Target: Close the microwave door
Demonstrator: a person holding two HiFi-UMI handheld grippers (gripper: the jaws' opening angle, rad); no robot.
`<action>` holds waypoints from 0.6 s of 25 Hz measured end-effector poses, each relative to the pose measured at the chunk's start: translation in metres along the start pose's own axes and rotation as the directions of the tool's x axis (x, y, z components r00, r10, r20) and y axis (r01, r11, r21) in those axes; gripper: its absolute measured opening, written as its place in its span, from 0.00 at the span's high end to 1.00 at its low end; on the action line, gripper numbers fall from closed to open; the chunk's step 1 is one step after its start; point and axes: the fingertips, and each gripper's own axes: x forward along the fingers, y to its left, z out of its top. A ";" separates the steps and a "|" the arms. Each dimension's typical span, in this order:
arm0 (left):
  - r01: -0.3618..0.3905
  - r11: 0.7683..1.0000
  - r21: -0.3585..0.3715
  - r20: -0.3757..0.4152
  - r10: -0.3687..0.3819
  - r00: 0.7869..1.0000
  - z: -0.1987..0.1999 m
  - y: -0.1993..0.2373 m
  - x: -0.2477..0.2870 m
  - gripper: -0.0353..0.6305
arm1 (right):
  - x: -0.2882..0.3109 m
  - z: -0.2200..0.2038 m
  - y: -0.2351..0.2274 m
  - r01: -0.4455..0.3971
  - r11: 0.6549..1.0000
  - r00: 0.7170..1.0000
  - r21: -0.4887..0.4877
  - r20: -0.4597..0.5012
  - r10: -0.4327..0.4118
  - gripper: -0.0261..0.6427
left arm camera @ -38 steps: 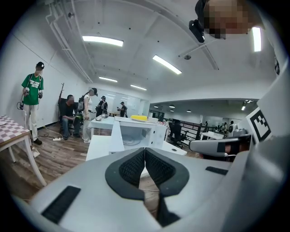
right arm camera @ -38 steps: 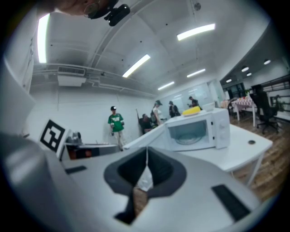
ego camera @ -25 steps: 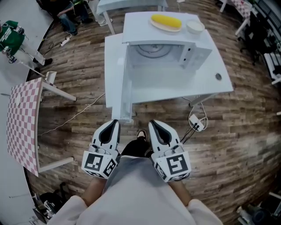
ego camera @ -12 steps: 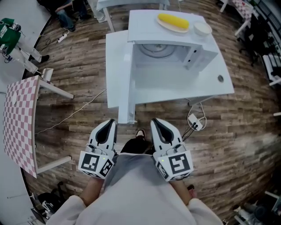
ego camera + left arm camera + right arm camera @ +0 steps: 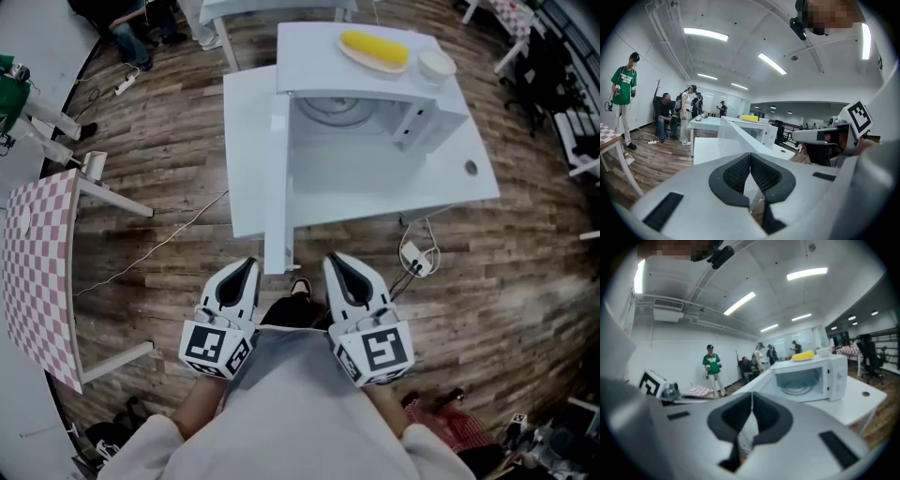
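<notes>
In the head view the white microwave point(image 5: 375, 103) stands on a white table point(image 5: 441, 187) with its door point(image 5: 277, 178) swung wide open toward me on the left. Its cavity with the glass turntable point(image 5: 328, 108) shows. A plate with a yellow corn cob point(image 5: 375, 49) and a white bowl point(image 5: 437, 64) rest on top. My left gripper point(image 5: 246, 270) and right gripper point(image 5: 336, 266) hang shut and empty close to my body, just short of the door's near edge. The left gripper view shows the door point(image 5: 738, 133) edge-on past the left gripper point(image 5: 750, 157). The right gripper view shows the microwave point(image 5: 811, 378) beyond the right gripper point(image 5: 752, 401).
A pink checkered table point(image 5: 37, 272) stands to my left. A power strip with its cable point(image 5: 415, 261) lies on the wooden floor by the table's front. A second white table point(image 5: 272, 14) stands behind the microwave. Several people point(image 5: 670, 117) are at the room's far side.
The microwave and its open door sit slightly nearer in the head view. Both grippers stay shut by my body, barely shifted.
</notes>
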 end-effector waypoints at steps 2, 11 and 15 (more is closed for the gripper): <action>0.016 1.000 0.003 -0.002 -0.016 1.000 -0.001 0.002 0.003 0.92 | 0.003 0.000 -0.001 0.013 1.000 1.000 0.002 0.001 -0.013 0.93; 0.096 0.995 0.001 -0.018 -0.096 0.995 -0.005 0.000 0.013 0.92 | 0.011 -0.007 0.000 0.072 0.997 0.997 0.027 0.000 -0.072 0.93; 0.124 0.992 0.002 -0.024 -0.124 0.992 -0.007 -0.001 0.017 0.92 | 0.012 -0.009 -0.002 0.092 0.995 0.996 0.029 -0.005 -0.092 0.93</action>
